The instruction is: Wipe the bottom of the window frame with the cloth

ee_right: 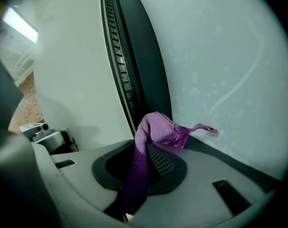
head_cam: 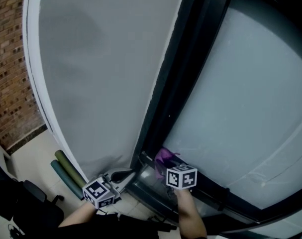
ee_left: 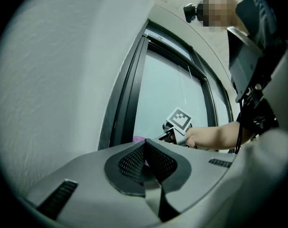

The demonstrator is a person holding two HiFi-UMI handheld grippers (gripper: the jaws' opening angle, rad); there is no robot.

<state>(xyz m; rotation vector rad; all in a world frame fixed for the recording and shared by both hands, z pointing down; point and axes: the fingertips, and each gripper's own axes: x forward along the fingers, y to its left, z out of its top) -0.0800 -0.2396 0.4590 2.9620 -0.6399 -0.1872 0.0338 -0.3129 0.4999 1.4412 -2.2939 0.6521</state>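
A black window frame (head_cam: 175,83) around frosted glass fills the wall ahead. My right gripper (ee_right: 143,151) has its jaws clamped on the purple woven cloth (ee_right: 158,129), with the bunched end at the frame's bottom corner, placed, I judge, to sweep along it. My left gripper (ee_left: 144,148) hangs beside, jaws closed on nothing. Only the head view shows the red brick wall (head_cam: 9,59) beyond.

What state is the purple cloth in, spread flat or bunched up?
Bunched up. The right gripper view shows the cloth as a crumpled wad pinched in the right gripper, one corner trailing toward the glass.
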